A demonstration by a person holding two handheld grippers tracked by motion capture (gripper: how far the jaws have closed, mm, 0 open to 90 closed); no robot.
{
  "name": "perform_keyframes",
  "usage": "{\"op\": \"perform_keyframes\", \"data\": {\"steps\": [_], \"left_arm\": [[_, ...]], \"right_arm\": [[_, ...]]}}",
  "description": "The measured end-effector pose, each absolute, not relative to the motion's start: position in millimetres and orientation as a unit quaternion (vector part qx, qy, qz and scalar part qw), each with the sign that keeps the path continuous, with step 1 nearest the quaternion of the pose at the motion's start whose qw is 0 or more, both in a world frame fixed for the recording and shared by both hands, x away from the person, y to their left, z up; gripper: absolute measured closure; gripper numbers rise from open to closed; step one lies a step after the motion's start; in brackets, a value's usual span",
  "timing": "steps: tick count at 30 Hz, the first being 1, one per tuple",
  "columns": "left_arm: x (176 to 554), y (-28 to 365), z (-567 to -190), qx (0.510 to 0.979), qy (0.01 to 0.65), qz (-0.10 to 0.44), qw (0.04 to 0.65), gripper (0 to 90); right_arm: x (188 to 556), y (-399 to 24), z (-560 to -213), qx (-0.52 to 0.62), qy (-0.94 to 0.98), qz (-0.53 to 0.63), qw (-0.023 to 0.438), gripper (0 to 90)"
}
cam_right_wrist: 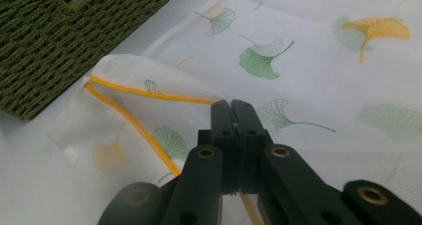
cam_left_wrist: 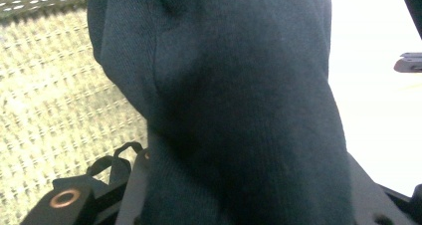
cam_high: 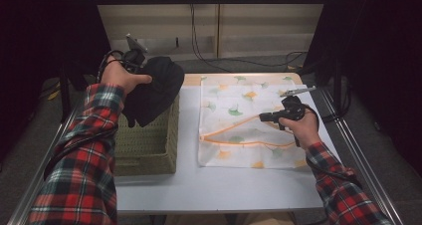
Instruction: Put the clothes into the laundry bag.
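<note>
Our left claw (cam_high: 141, 61) pinches a dark knitted garment (cam_high: 154, 90), soft and heavy, which hangs over the far end of the woven green basket (cam_high: 144, 145) at the table's (cam_high: 214, 185) left. Our right claw (cam_right_wrist: 233, 116) is pressed together on the upper lip of the mesh laundry bag (cam_high: 239, 120), thin white net printed with leaves and edged with an orange zip. We judge that lip could slip free and the mouth collapse, or the drooping garment could snag the basket's rough weave.
</note>
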State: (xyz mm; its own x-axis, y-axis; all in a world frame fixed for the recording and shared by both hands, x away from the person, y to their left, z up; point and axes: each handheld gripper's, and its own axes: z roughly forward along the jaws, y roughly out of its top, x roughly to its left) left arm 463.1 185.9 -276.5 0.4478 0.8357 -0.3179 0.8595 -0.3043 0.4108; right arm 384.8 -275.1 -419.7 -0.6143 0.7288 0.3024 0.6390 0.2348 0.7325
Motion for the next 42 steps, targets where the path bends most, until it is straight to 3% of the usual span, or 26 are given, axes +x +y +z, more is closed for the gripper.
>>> {"op": "perform_keyframes", "data": {"steps": [42], "left_arm": [[457,114,-259,0.845,0.456,-0.058,0.273,60.1]], "right_arm": [[384,-273,-421,0.438,0.785,0.435,0.049,90.0]]}}
